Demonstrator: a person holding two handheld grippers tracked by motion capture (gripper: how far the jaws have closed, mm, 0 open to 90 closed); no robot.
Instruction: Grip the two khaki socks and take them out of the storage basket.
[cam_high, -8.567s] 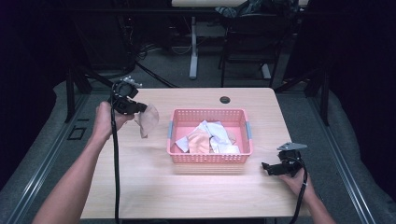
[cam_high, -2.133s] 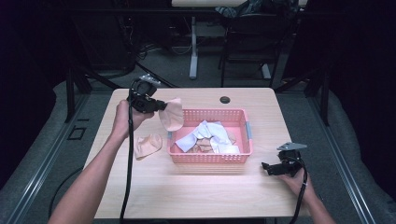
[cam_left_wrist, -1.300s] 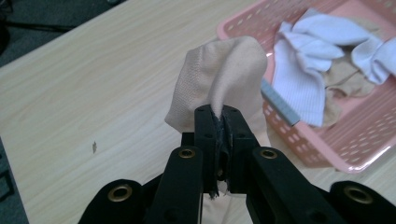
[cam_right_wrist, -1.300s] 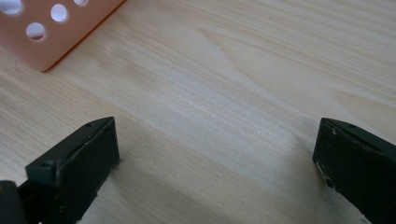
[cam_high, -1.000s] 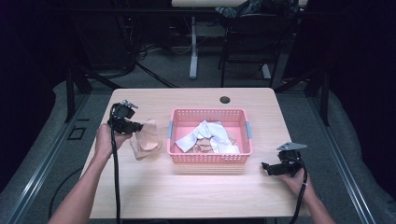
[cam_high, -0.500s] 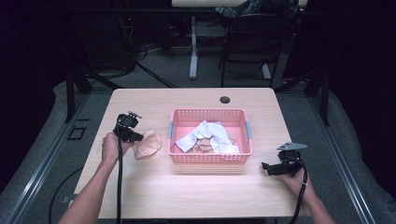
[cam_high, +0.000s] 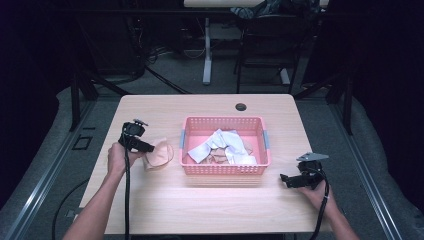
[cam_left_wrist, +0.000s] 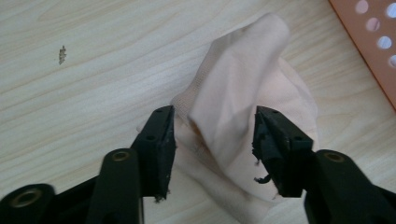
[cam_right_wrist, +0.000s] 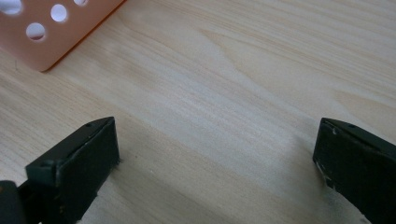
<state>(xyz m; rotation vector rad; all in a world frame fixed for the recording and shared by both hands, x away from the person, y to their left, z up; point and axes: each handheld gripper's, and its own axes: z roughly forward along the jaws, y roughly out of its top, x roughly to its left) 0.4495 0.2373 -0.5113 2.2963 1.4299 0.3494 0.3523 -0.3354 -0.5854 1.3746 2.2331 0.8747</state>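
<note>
Forearms are entering from six o'clock in the high view. Right gripper (cam_high: 292, 180) is lying at about four o'clock on the table (cam_high: 210, 210), jaws spread wide over bare wood and holding nothing; in the right gripper view a corner of the basket (cam_right_wrist: 42, 39) is sitting at eleven o'clock, well apart from the jaws. Left gripper (cam_high: 147, 148) is working at nine o'clock, pointing toward three o'clock. Its jaws are standing partly open on either side of a raised fold of the peach cloth (cam_left_wrist: 238, 107), neither visibly pinching it; whether they are touching it cannot be told. Cloth is lying on the table just beside the basket's (cam_high: 222, 169) left wall, long axis running away from the jaws. Basket, mid-table, is holding white cloths (cam_high: 220, 145). Left hand is nearer, judged best placed for whatever follows.
</note>
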